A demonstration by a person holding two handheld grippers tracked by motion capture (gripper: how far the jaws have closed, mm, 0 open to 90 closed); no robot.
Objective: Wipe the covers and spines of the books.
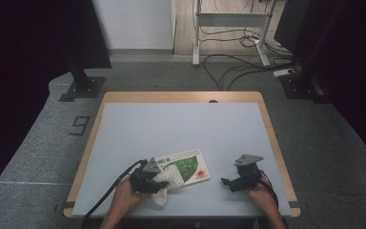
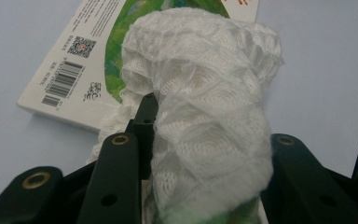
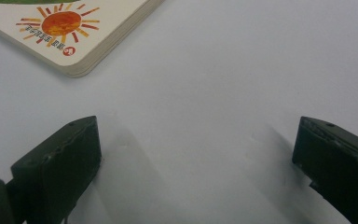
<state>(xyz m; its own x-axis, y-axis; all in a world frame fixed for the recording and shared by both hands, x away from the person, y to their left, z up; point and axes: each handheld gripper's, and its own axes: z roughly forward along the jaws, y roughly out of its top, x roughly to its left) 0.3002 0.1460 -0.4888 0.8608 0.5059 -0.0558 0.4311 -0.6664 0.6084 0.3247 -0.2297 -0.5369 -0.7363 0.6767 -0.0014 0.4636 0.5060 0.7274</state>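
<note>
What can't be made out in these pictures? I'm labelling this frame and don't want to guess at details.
- Book: its near end is covered by the white cloth in the high view and the left gripper view; its far end is cut off by the top edge there.
- Book's print: too small in the high view.
- Left gripper: its pads are buried in cloth.
- Right gripper: open over bare table; jaw bases cut off by the bottom edge.

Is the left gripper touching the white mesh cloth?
Touching. In the left gripper view the white mesh cloth is bunched between the left gripper's black jaws, pressed against both, above the book.
</note>
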